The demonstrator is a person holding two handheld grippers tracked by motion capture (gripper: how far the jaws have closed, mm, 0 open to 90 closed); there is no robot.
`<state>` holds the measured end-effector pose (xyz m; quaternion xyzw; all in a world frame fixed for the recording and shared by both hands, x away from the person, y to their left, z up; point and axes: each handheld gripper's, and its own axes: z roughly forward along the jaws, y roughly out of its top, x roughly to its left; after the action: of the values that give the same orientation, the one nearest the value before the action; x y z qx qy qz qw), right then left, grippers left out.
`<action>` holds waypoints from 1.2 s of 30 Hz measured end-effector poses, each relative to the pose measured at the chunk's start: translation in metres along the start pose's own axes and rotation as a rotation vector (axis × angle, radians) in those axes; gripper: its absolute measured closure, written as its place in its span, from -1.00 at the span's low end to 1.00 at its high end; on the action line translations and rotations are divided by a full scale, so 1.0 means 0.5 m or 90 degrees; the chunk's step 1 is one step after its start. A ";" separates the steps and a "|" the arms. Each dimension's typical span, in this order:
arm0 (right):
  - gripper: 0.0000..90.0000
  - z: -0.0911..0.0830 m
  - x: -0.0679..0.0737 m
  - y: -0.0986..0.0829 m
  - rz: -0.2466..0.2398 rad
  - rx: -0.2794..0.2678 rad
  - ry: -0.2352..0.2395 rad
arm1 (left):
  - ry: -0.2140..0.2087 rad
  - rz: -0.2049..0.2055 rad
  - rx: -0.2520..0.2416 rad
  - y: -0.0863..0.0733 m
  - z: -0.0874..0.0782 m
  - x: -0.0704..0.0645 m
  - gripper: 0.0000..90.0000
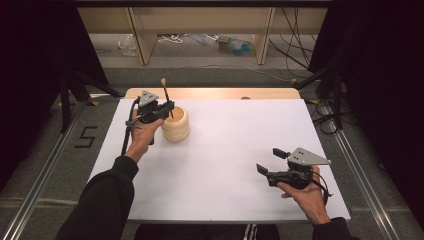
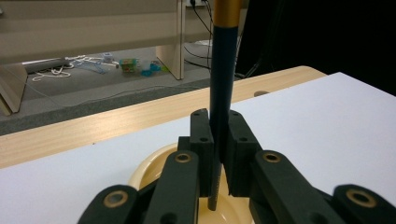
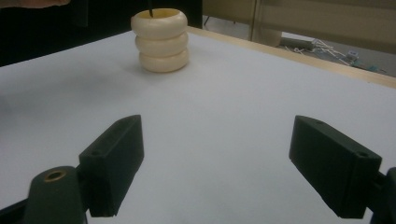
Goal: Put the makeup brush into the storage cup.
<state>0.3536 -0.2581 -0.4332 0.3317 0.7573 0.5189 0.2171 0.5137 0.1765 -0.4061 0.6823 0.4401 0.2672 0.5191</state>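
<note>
**Brush almost in the cup**

Brush (image 1: 164, 90) stands upright, its dark handle clamped between the jaws of your left gripper (image 2: 218, 140), the lower end already down inside the cream ribbed cup (image 1: 176, 124) at the far left of the white table (image 1: 240, 150). Judging by that, the carrying is done; you have only to let go. Your right gripper (image 3: 217, 163) waits near the front right, jaws wide apart, holding nothing.
</note>
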 end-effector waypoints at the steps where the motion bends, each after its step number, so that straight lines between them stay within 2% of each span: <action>1: -0.58 -0.001 0.000 0.000 0.000 0.000 -0.003 | 0.000 0.000 0.000 -0.001 0.001 0.001 0.85; 8: -0.58 0.002 0.001 0.000 0.001 0.000 0.001 | 0.002 -0.008 0.011 -0.016 0.010 0.006 0.85; 12: -0.58 0.002 0.002 0.000 0.001 0.001 0.003 | 0.006 -0.002 0.020 -0.023 0.016 0.007 0.85; 14: -0.58 0.003 0.004 -0.001 0.016 0.003 0.014 | 0.007 -0.006 0.022 -0.026 0.017 0.010 0.85; 17: -0.58 0.004 0.004 -0.001 0.015 0.000 0.015 | 0.009 -0.008 0.026 -0.033 0.017 0.015 0.85; 19: -0.58 -0.001 0.002 0.000 0.001 0.015 0.001 | 0.008 -0.013 0.030 -0.037 0.018 0.017 0.85; 23: -0.58 0.000 0.002 0.001 0.000 0.016 0.001 | 0.009 -0.003 0.036 -0.038 0.019 0.018 0.85; 36: -0.57 0.000 0.002 0.000 0.000 0.017 0.000 | 0.006 0.004 0.054 -0.048 0.028 0.012 0.85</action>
<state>0.3529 -0.2571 -0.4331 0.3342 0.7642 0.5091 0.2126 0.5206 0.1768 -0.4336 0.7036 0.4514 0.2528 0.4871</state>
